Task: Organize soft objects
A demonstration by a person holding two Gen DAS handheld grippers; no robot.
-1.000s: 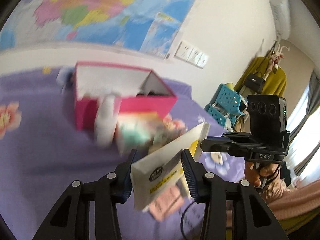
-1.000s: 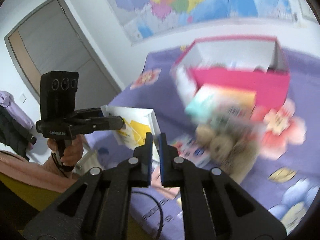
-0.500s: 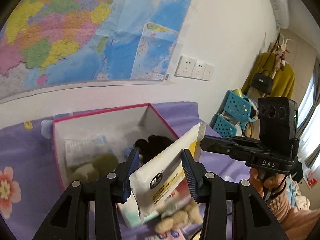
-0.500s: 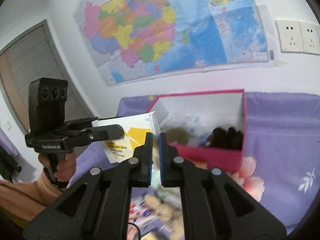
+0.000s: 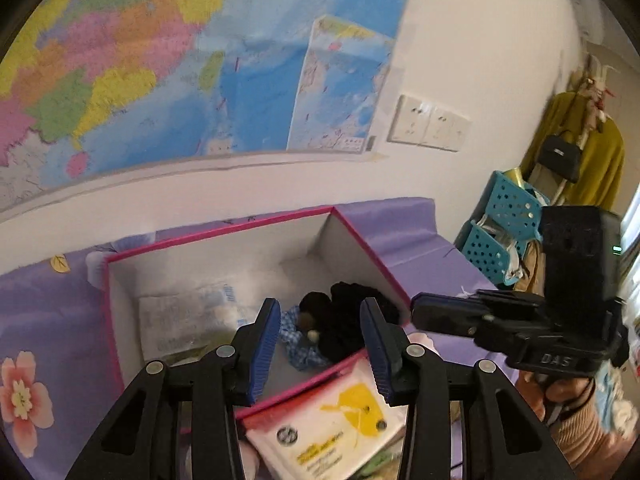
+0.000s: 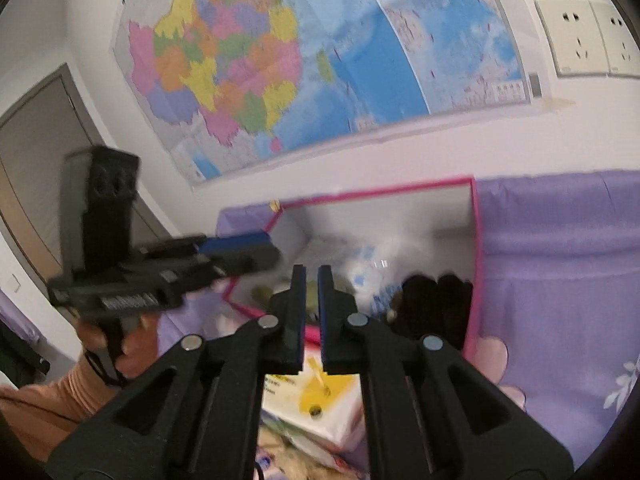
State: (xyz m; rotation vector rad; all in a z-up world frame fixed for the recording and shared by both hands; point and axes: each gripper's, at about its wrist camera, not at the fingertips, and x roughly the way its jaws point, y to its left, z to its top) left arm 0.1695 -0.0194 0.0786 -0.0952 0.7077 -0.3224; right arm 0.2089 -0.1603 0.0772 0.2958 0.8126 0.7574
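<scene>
A white and yellow wipes pack (image 5: pixel 332 428) lies flat just outside the near wall of the pink box (image 5: pixel 224 232), below my left gripper (image 5: pixel 320 344). That gripper hangs over the box's near side with nothing between its blue pads, and its jaws are closing. The right wrist view shows the same pack (image 6: pixel 316 400) under my right gripper (image 6: pixel 312 312), whose jaws are opening to a narrow empty gap. Inside the box (image 6: pixel 380 192) lie a black fuzzy item (image 5: pixel 348 320), a blue checked cloth (image 5: pixel 296 344) and a clear packet (image 5: pixel 188 316).
The box stands on a purple flowered cloth (image 5: pixel 52 320) against a white wall with a map (image 5: pixel 160 60). More soft items (image 6: pixel 288 456) lie heaped under the pack. Blue baskets (image 5: pixel 504 232) stand at the right. A hand (image 6: pixel 132 344) holds the left gripper's handle.
The wipes pack has left my left gripper and now lies in front of the box. My right jaws have parted slightly. Both views have swung up over the box.
</scene>
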